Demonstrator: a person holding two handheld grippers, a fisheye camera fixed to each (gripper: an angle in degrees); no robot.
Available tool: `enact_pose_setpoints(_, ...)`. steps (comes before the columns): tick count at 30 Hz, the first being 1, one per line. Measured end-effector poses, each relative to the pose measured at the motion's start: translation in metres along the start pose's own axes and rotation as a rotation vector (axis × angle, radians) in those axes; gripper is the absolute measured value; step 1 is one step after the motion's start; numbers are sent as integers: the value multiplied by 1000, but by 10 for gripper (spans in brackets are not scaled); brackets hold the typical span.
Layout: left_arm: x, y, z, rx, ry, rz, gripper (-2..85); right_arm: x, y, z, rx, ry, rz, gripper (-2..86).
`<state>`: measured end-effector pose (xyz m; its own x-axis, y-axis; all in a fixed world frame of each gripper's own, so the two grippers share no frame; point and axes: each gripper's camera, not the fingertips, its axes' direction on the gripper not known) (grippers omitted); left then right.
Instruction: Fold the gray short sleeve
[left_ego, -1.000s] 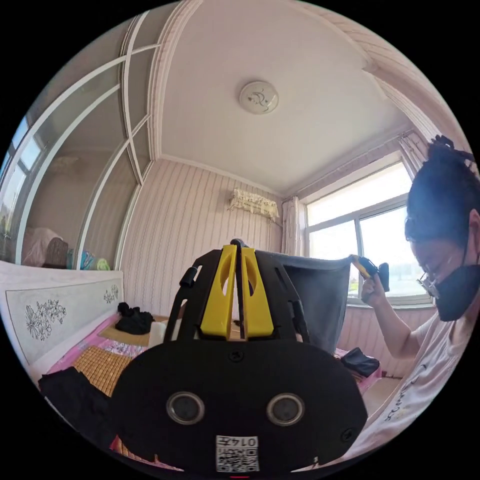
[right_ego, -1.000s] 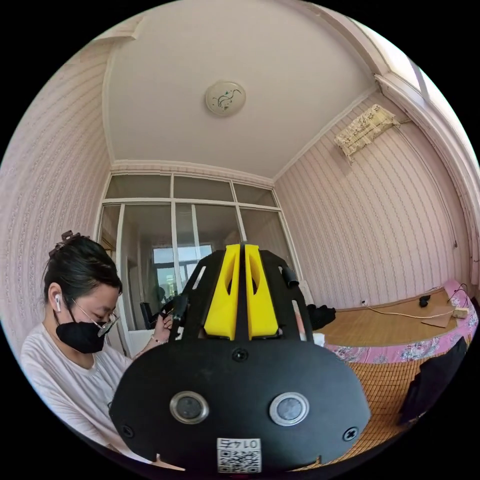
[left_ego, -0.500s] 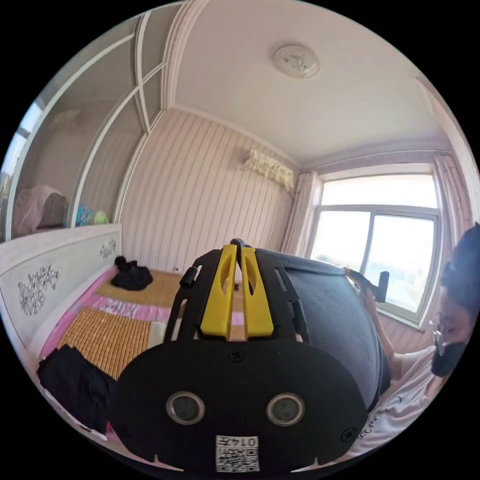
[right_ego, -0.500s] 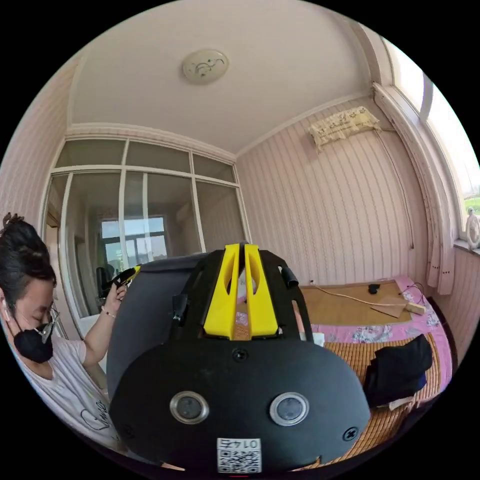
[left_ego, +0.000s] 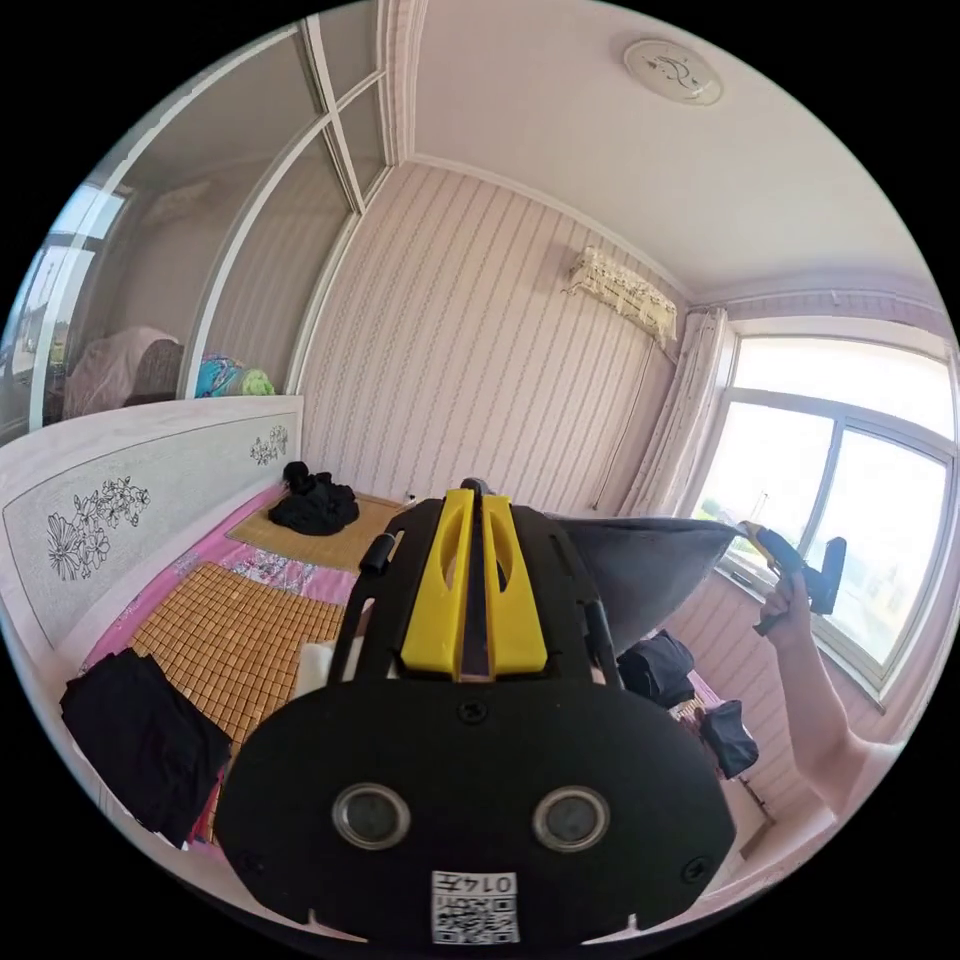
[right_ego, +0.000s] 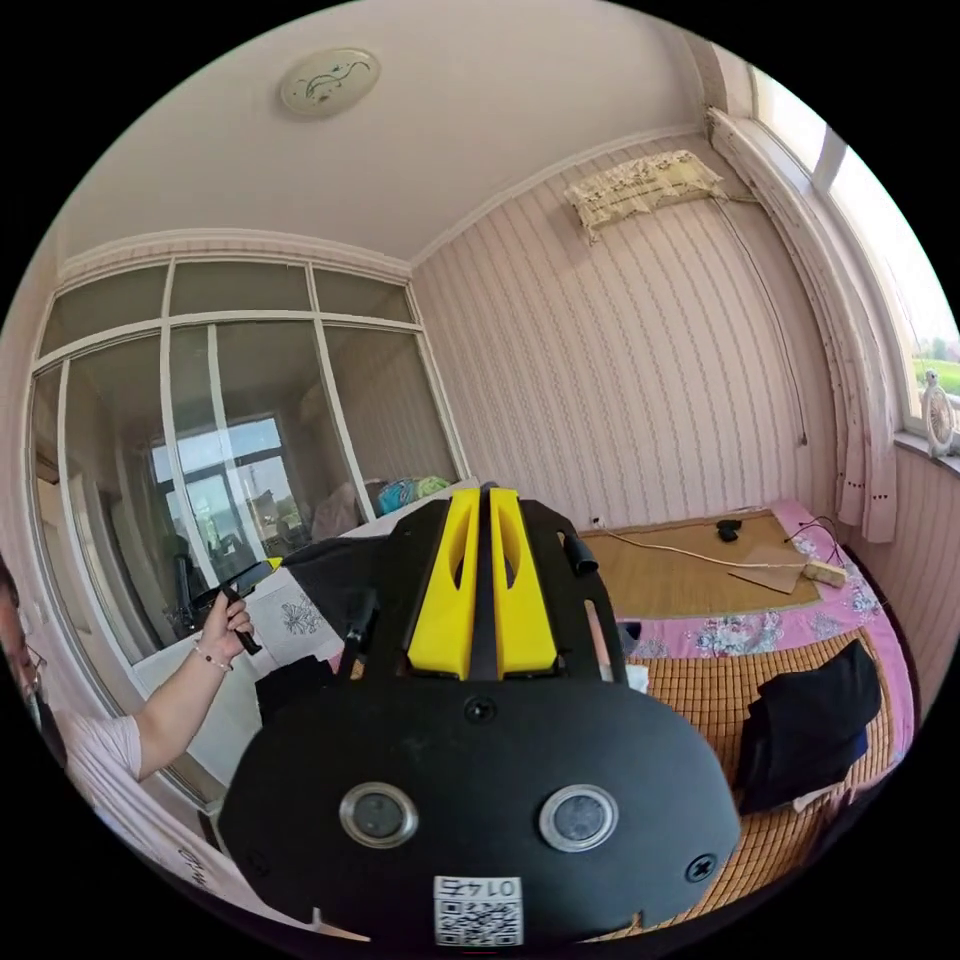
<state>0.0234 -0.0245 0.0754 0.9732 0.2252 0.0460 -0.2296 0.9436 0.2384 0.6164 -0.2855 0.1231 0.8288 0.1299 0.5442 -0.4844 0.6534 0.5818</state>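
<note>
While the bed (left_ego: 230, 640) with its woven mat lies below, the gray shirt (left_ego: 640, 570) is held up in the air above it, stretched between the two tools. In the left gripper view the cloth runs from behind the left tongs (left_ego: 473, 500) across to the right tongs (left_ego: 765, 540), which a hand (left_ego: 790, 605) holds up by the window; in the right gripper view the right tongs (right_ego: 480, 495) point over the bed and the shirt (right_ego: 335, 570) stretches off toward the left tongs (right_ego: 235, 583). Each pair has its yellow jaws drawn close together, and each seems to be pinching the top hem, though the bite itself is hidden. The step in hand looks like spreading the shirt to lay it flat. To do it well, keep both corners level and the hem taut, lower the hanging end onto the mat first, then draw back so the cloth settles without creases, clear of the black clothes (left_ego: 140, 740) nearby.
</note>
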Motion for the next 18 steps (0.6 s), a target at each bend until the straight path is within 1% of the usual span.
enact_pose_setpoints(1,-4,7,6,-14,-1,2,-10,3,8,1,-6,12,3,9)
enact_pose_setpoints(5,-46,78,65,-233,-19,-40,-10,49,101,27,-154,57,132,9)
enact_pose_setpoints(6,-62,105,83,-298,-16,-81,-10,67,136,39,-228,92,183,9)
enact_pose_setpoints(7,-70,120,91,-327,-19,-98,-10,76,154,46,-271,116,206,9)
enact_pose_setpoints(9,-96,180,126,-476,-64,-144,-10,111,228,74,-438,216,311,8)
enact_pose_setpoints(10,-102,195,134,-516,-73,-158,-10,119,246,81,-486,249,347,8)
enact_pose_setpoints(12,-121,250,158,-672,-98,-197,-10,144,310,102,-626,314,472,8)
enact_pose_setpoints(13,-125,262,162,-707,-109,-196,-10,148,324,107,-653,312,498,8)
enact_pose_setpoints(14,-132,284,170,-780,-132,-192,-10,154,349,116,-717,294,529,8)
enact_pose_setpoints(15,-139,303,174,-843,-160,-182,-10,158,372,125,-797,300,533,8)
enact_pose_setpoints(18,-154,338,179,-968,-185,-159,-10,162,413,132,-929,314,506,8)
